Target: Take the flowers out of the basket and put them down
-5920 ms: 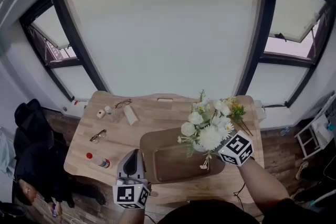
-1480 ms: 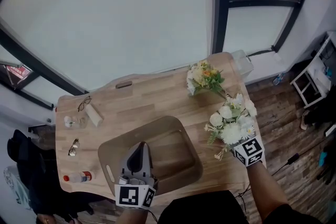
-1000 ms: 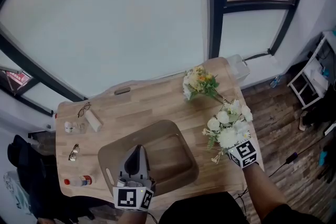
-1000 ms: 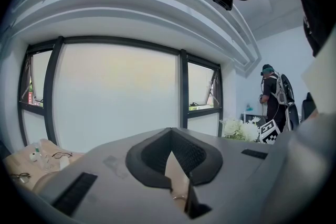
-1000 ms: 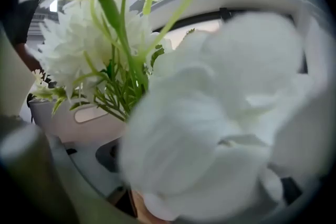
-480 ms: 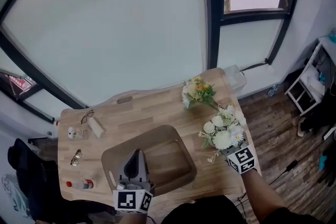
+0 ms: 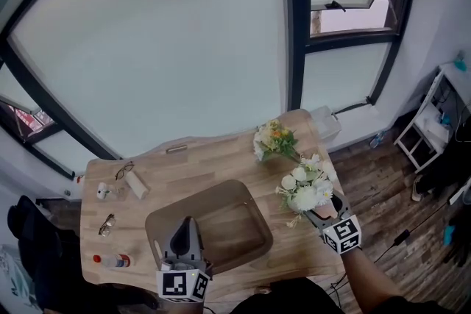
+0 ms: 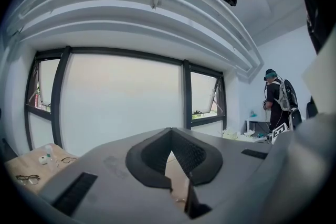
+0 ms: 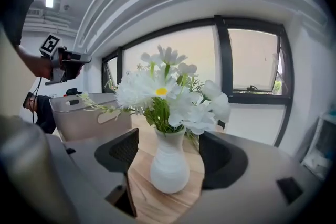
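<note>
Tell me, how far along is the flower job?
Done: the brown rounded basket looks empty, and the yellow-orange bouquet rests on the wooden table. In hand: white flowers in a white ribbed vase stand on the table between the right claw's open jaws, not gripped. Left: seemingly just drawing that claw away.

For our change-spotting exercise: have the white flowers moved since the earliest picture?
Yes: the white flowers went from over the basket's right end to the table, right of it.
</note>
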Demonstrator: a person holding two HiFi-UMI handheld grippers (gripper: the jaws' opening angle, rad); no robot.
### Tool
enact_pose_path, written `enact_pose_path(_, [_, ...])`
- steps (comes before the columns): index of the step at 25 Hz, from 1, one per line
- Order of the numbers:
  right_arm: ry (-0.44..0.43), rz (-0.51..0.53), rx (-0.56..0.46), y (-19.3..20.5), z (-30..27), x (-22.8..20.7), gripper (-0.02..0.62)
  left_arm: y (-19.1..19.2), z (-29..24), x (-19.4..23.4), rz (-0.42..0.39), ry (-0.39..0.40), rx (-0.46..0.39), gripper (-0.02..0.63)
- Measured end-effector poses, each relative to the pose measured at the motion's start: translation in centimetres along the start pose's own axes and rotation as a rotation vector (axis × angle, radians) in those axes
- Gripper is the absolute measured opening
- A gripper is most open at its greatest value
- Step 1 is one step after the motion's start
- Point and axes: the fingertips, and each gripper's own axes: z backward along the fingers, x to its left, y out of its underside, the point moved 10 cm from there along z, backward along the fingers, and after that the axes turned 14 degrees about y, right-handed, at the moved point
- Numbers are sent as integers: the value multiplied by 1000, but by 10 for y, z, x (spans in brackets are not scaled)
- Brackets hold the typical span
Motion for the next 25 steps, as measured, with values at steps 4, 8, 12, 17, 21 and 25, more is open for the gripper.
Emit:
enact_pose_path(4, [47, 14, -36, -8, 22, -4, 359, -1, 10, -3, 5, -9, -14, 2])
enact_pose_path(8, [68, -21, -84, -21, 43, -9, 356, 4, 18, -9, 10, -3, -15, 2])
enact_pose_path(12, [76, -23, -117, -35, 61, -10, 191, 12, 22, -17, 18, 4, -5, 2])
enact_pose_path(17, [67, -24, -121, -37, 77, -7, 51, 16, 24, -29, 11, 30, -3, 2])
enact_pose_path(21, [51, -34, -121, -37, 84, -7, 26, 16, 25, -31, -3, 41, 6, 2])
enact_pose_path(25, [50, -14, -128, -40, 87, -7, 21, 18, 28, -32, -7, 37, 13, 2])
